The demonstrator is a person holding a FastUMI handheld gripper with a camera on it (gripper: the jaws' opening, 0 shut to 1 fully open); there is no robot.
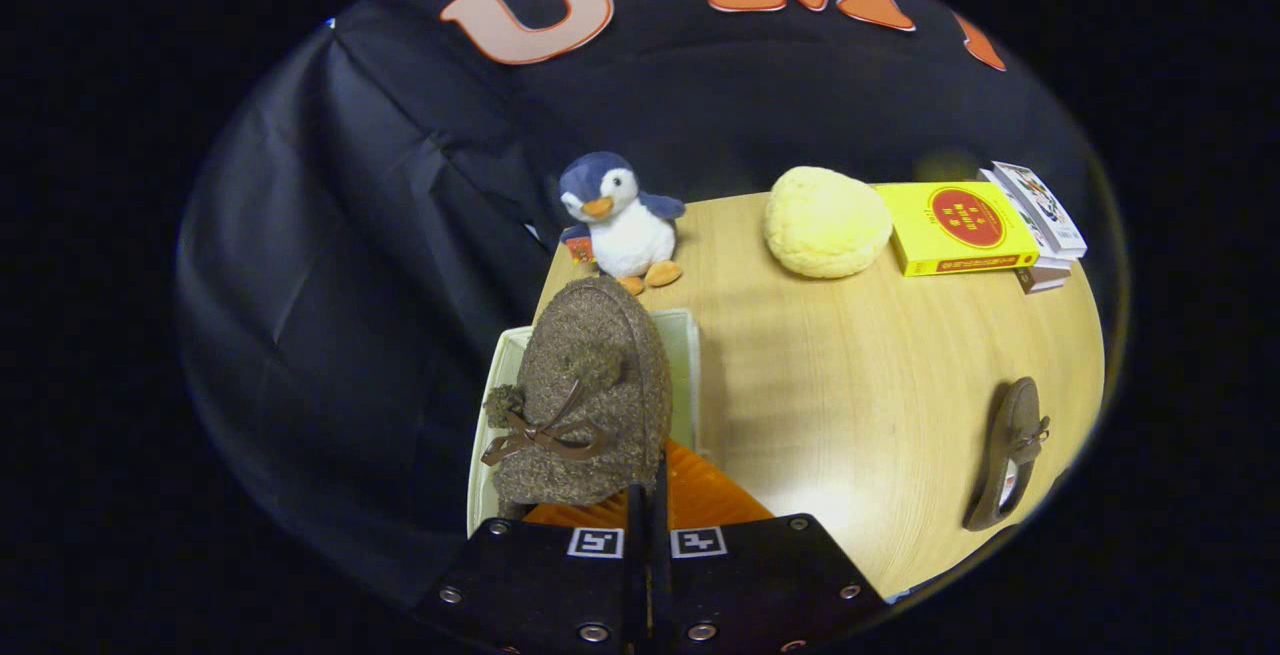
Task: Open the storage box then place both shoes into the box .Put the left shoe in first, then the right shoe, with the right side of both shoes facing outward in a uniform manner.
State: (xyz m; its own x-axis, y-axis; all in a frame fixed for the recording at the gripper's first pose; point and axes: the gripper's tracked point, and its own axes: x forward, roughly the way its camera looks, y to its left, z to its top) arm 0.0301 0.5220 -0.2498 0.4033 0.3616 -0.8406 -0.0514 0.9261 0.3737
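My gripper (647,520) is shut on a fuzzy olive-brown shoe (585,390) with a brown bow and pompoms, pinching its heel end. The shoe hangs toe forward over the open pale storage box (690,355) at the table's left edge. The box's orange lid (700,495) lies just under the fingers. The second shoe (1008,450), same brown with a bow, lies on its side far right on the wooden table (860,385), well apart from the fingers.
Beyond the box sits a plush penguin (620,220). A yellow round cushion (828,222), a yellow box (955,228) and stacked books (1040,220) line the table's far side. The table's left edge drops off beside the box.
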